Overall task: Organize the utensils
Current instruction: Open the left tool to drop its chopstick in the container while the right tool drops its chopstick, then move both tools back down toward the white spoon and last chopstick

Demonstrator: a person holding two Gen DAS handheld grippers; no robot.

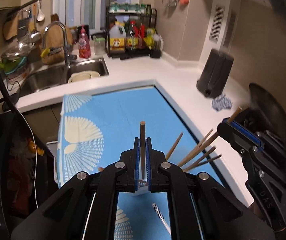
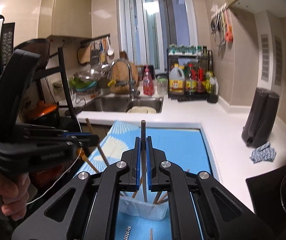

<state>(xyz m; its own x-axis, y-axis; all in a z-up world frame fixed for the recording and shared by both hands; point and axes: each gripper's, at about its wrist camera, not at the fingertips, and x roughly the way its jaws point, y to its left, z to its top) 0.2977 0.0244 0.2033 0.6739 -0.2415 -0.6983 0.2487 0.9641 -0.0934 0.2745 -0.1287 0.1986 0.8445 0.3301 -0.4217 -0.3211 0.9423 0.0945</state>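
Note:
My left gripper (image 1: pixel 142 143) is shut on a dark chopstick (image 1: pixel 142 132) that stands upright above the blue mat (image 1: pixel 122 112). My right gripper (image 2: pixel 143 143) is shut on another dark chopstick (image 2: pixel 143 130), whose lower end reaches into a clear holder (image 2: pixel 143 210) on the mat. Several wooden chopsticks (image 1: pixel 199 154) stick out of that holder. The right gripper also shows in the left wrist view (image 1: pixel 231 124), and the left gripper in the right wrist view (image 2: pixel 86 138). A striped utensil (image 1: pixel 159 212) lies flat on the mat below the left gripper.
A white L-shaped counter (image 1: pixel 183 88) borders the mat. A steel sink (image 1: pixel 62 74) with a tap and dishes is at the back left. A black knife block (image 1: pixel 215 72) and a blue cloth (image 1: pixel 222 102) stand at the right, a bottle rack (image 1: pixel 130 36) behind.

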